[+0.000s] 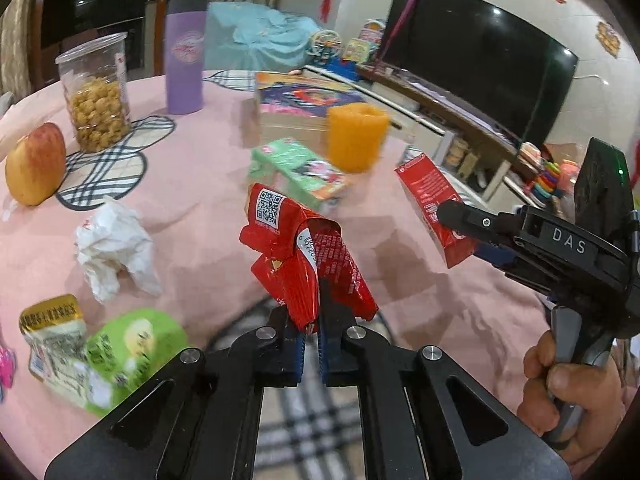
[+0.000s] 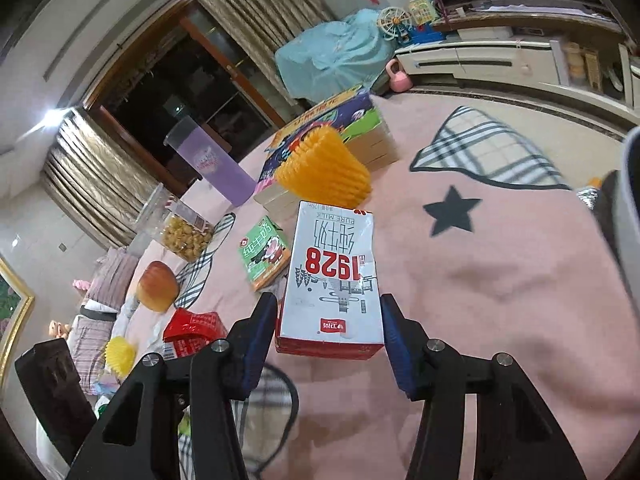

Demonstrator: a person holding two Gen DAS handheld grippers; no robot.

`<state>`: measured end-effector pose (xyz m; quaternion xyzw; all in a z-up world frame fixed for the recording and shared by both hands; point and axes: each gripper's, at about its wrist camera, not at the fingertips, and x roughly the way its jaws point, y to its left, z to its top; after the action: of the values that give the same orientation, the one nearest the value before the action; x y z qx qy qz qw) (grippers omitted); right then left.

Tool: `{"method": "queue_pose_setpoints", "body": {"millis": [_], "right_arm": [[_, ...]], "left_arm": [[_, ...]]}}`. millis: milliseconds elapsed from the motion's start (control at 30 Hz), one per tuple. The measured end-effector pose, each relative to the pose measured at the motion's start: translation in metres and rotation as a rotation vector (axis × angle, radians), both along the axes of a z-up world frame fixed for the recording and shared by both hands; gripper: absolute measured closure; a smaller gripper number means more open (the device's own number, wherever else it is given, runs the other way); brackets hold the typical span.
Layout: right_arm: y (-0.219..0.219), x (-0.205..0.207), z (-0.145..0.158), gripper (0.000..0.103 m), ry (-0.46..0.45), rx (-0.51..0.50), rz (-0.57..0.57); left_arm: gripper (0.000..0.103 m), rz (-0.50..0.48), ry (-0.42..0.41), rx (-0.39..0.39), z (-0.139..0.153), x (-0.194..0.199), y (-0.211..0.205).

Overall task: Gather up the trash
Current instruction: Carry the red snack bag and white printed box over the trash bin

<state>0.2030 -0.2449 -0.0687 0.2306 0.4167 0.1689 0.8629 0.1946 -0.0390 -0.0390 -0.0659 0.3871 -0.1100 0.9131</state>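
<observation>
Home living room, television [image 1: 480, 68] on low cabinet [image 1: 452, 120], curtains [image 2: 256, 12], pink-clothed table [image 2: 500, 280]

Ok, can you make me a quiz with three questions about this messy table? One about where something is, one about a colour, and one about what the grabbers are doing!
1. Where is the apple?
A. beside the snack jar
B. on the books
C. on the floor

2. What colour is the wrapper in the left hand-held gripper?
A. green
B. red
C. white

3. What is the right hand-held gripper doing?
A. hanging with nothing in it
B. gripping the apple
C. gripping a milk carton

Answers:
1 A: the apple sits on the tablecloth next to the jar.
2 B: the crumpled wrapper between the fingers is red.
3 C: the carton sits between both pads, lifted off the cloth.
</observation>
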Motion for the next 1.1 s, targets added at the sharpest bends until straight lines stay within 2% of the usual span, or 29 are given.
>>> {"method": "queue_pose_setpoints", "body": {"millis": [467, 1100], "right_arm": [[-0.05, -0.063, 0.013, 0.05, -0.017, -0.006, -0.087], [-0.127, -0.111, 0.028, 0.05, -0.039, 0.005, -0.253]], "left_arm": [[0.099, -0.15, -0.009, 0.004, 0.009, -0.031, -0.062], [0.099, -0.331, -0.025, 0.016, 0.022, -0.051, -0.148]]}}
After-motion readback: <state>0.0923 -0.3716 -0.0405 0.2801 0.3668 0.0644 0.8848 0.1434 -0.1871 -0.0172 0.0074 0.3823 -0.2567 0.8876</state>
